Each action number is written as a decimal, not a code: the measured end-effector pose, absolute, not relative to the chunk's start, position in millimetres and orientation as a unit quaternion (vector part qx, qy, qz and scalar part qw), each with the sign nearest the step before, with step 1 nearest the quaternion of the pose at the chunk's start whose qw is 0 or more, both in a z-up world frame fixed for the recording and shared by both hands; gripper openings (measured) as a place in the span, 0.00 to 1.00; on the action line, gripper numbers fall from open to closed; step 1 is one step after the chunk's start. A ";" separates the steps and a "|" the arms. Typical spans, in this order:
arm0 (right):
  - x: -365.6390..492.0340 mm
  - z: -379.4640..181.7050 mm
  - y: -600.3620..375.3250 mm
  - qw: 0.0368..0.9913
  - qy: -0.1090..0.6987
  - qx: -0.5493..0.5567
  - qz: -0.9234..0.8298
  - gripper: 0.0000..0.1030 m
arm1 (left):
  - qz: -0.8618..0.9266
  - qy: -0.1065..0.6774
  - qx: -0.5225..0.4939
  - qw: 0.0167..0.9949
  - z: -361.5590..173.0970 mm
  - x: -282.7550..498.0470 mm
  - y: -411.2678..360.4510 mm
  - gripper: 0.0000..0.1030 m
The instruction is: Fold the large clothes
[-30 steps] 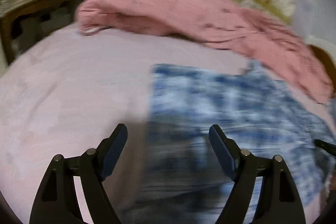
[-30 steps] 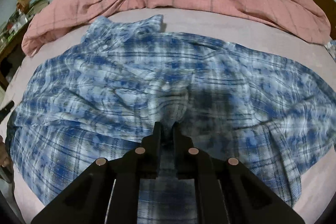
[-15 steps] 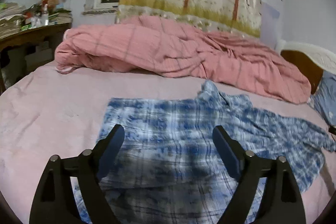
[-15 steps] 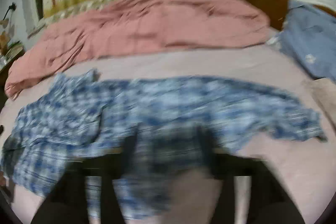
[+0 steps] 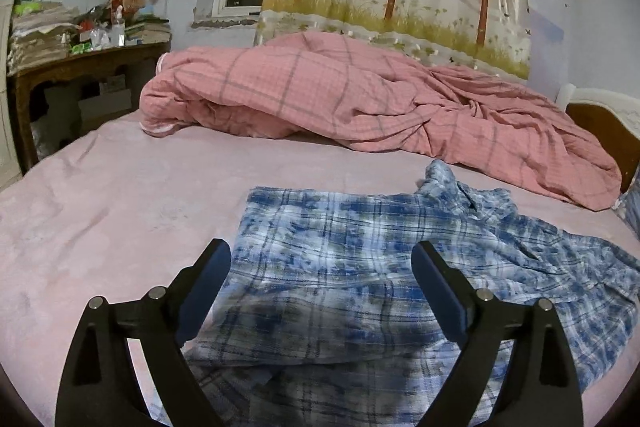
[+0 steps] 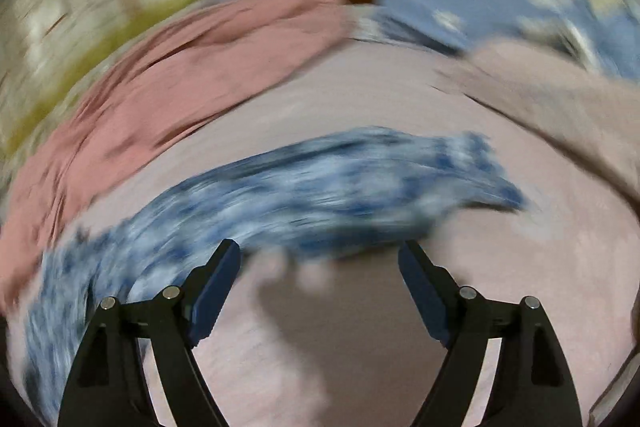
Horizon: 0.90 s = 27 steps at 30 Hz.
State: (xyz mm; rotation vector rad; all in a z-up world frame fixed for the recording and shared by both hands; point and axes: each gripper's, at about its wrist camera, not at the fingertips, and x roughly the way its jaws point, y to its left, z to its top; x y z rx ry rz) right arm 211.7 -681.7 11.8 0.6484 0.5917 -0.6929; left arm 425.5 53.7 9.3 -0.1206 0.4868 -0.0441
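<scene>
I see the blue-and-white plaid shirt (image 5: 360, 267) lying on the bed, partly folded: a doubled panel with a straight far edge lies beneath and between the left jaws, its near part in shadow. The collar stands rumpled beyond the right-hand jaw of that pair, and the remaining cloth trails off, wrinkled, to that side. From my right wrist view, heavily blurred, the shirt (image 6: 320, 187) stretches as a long band just beyond the jaws, apart from both.
</scene>
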 end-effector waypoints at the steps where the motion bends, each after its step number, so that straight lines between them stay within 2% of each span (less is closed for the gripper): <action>1: 204.6 5.1 -698.4 0.835 0.273 0.332 -0.344 0.81 | -0.021 0.240 -0.054 0.969 9.4 425.5 52.6 0.88; 3: 193.1 -6.2 -724.1 0.811 0.262 0.356 -0.383 0.81 | -0.020 0.240 -0.048 0.969 8.9 426.0 50.2 0.88; 5: 191.2 -12.9 -737.3 0.798 0.265 0.336 -0.425 0.80 | -0.024 0.245 -0.053 0.968 7.9 428.0 49.4 0.88; 6: 191.5 -15.1 -742.6 0.795 0.266 0.324 -0.438 0.77 | -0.028 0.249 -0.057 0.966 7.4 429.0 49.5 0.88; 7: 193.2 -17.5 -746.0 0.797 0.267 0.318 -0.439 0.65 | -0.031 0.252 -0.062 0.965 6.9 430.3 50.3 0.88; 9: 197.1 -22.3 -756.4 0.802 0.270 0.328 -0.420 0.57 | -0.033 0.255 -0.073 0.964 6.9 431.8 52.7 0.88; 11: 199.6 -22.4 -762.3 0.805 0.259 0.342 -0.410 0.41 | -0.033 0.254 -0.081 0.963 7.6 432.2 56.0 0.88; 12: 202.5 -19.7 -763.9 0.806 0.259 0.343 -0.407 0.20 | -0.032 0.253 -0.084 0.963 7.8 432.1 57.1 0.88; 13: 207.2 -16.3 -762.9 0.805 0.265 0.340 -0.406 0.12 | -0.031 0.253 -0.087 0.963 8.0 432.2 58.6 0.88; 20: 252.5 54.1 -692.0 0.869 0.245 0.272 -0.332 0.09 | -0.029 0.252 -0.092 0.963 8.0 430.5 62.0 0.88; 27: 325.9 135.9 -543.4 0.940 0.237 0.131 -0.208 0.09 | -0.029 0.255 -0.099 0.962 8.0 429.5 66.1 0.88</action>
